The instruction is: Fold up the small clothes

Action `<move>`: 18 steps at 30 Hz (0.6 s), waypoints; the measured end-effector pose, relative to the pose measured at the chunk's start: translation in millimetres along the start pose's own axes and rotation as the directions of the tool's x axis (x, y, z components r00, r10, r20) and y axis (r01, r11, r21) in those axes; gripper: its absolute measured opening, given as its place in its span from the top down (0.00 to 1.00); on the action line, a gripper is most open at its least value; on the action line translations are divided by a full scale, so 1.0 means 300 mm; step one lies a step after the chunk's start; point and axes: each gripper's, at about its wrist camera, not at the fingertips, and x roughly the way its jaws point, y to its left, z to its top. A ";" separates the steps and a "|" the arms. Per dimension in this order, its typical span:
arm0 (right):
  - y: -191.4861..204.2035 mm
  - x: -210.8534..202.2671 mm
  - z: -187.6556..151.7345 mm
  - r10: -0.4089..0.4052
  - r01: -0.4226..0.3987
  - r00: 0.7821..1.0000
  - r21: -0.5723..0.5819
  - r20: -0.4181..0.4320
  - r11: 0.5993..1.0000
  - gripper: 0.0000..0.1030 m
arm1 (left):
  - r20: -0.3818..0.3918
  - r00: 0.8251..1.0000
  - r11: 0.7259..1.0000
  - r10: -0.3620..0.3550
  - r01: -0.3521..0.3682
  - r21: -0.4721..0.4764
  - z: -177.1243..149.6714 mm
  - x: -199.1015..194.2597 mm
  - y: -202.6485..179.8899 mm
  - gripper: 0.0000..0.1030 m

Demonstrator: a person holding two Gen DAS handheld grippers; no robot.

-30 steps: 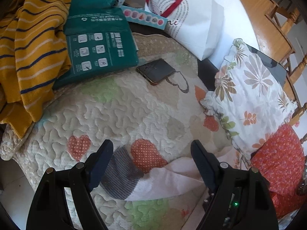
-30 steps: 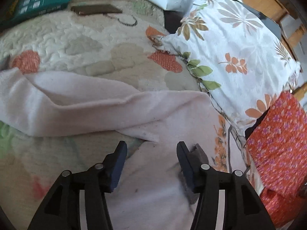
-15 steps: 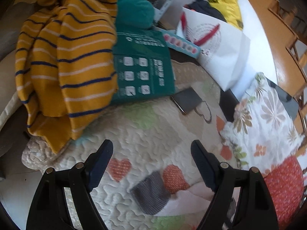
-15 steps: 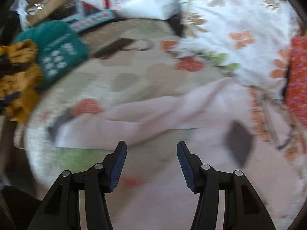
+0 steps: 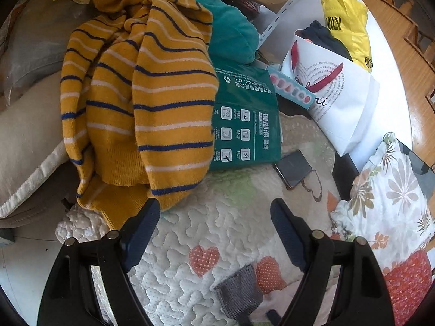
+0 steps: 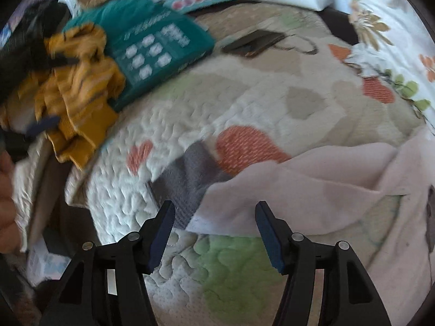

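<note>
Nearest the right hand-held gripper (image 6: 214,218), its jaws spreading with nothing pinched, lies one pale pink garment (image 6: 312,187) on the quilt (image 6: 244,108). A corner of the garment sits between the fingertips, its long axis running from about eight o'clock out to three o'clock, with one grey knit cuff (image 6: 187,174) pointing toward ten o'clock. The left hand-held gripper (image 5: 214,217) is spread wide and empty above the quilt (image 5: 217,217), and the same grey cuff (image 5: 239,293) shows at six o'clock in its view with a sliver of pink garment (image 5: 285,296) beside it. Two orange hearts are printed on the quilt next to the cuff. Farther out, at ten o'clock, one mustard striped sweater (image 5: 141,103) is heaped over one green packet (image 5: 244,119), whose readable print includes "GROUP CO., LTD". One dark phone (image 5: 293,167) with a chain lies just past the packet at one o'clock. One floral pillow (image 5: 388,190) sits at three o'clock. Farthest, at one o'clock, are one white paper bag (image 5: 339,100) with small unreadable script and one yellow bag (image 5: 345,24) showing the letters "MILY". A teal cloth (image 5: 231,30) lies at twelve o'clock.
</note>
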 end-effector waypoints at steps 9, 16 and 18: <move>-0.069 -0.166 0.039 -0.027 0.017 0.992 0.080 0.123 0.997 0.94 | -0.031 0.999 1.000 -0.008 0.009 0.017 -0.020 0.023 -0.019 0.20; -0.368 -0.558 -0.053 -0.123 0.064 0.954 0.217 0.272 0.974 0.94 | -0.047 0.998 0.992 -0.039 0.044 0.120 -0.088 0.023 -0.114 0.20; -0.478 -0.657 -0.114 -0.200 0.130 0.941 0.253 0.272 0.959 0.94 | -0.059 0.997 0.985 -0.047 0.056 0.163 -0.124 0.026 -0.157 0.20</move>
